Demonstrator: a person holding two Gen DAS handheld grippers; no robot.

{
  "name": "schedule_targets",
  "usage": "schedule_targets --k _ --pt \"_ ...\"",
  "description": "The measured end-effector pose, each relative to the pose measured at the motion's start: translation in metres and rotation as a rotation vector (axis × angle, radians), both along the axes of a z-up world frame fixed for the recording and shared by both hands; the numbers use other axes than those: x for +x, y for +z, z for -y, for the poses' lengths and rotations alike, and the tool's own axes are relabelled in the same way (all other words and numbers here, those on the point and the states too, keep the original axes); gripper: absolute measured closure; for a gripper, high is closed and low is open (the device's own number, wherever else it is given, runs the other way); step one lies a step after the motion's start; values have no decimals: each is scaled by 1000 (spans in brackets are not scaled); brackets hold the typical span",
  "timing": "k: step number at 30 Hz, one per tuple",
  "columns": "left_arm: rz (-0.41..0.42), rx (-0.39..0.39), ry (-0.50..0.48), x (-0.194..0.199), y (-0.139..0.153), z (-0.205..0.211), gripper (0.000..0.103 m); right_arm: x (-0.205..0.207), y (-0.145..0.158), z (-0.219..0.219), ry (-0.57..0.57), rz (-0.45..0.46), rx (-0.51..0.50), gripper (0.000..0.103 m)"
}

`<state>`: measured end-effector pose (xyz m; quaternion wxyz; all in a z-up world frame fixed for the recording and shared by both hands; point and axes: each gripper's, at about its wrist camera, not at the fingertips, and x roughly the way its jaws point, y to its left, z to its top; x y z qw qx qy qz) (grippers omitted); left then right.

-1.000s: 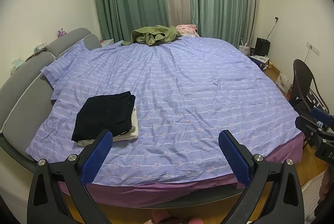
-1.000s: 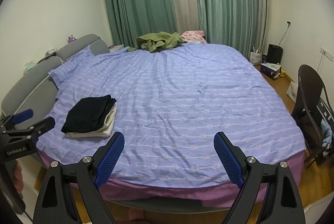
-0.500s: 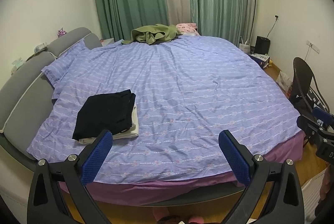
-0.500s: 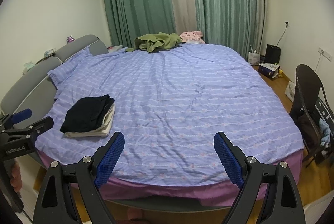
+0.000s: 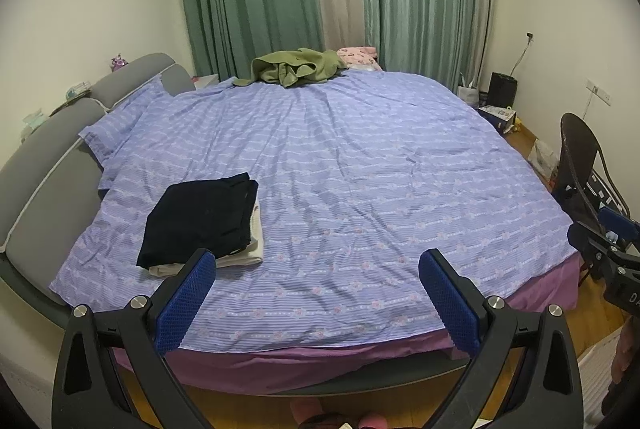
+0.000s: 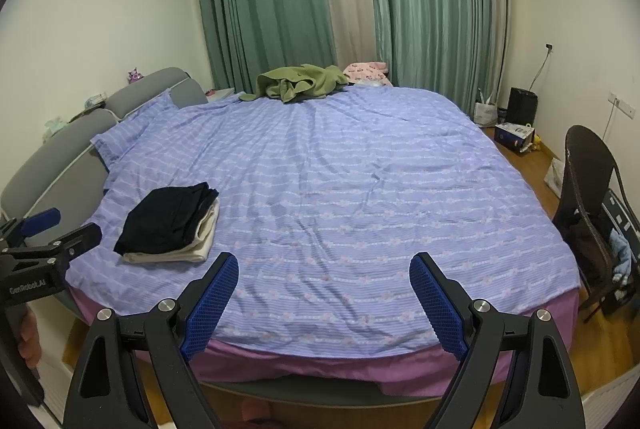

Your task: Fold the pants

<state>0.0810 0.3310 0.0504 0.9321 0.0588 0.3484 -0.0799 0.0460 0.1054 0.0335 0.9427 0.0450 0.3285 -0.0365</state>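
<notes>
Both tongs, left tongs [image 5: 316, 293] and right tongs [image 6: 324, 293], gape apart and empty at the bed's [image 5: 360, 189] near edge, green pants [image 5: 296, 67] crumpled at far side; long reach risks snagging bedsheet or toppling folded stack [image 5: 204, 221].

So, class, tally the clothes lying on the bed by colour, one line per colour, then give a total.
Black: 1, folded black garment on top of the near stack
Cream: 1, folded cream garment under it
Olive green: 1, crumpled green garment at the far edge
Pink: 1, pink garment beside it
Total: 4
</notes>
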Motion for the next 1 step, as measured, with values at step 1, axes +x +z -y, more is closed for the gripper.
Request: schedule_targets --k 1 --pt "0 0 2 0 0 0 0 0 0 0 1 -1 1 15"
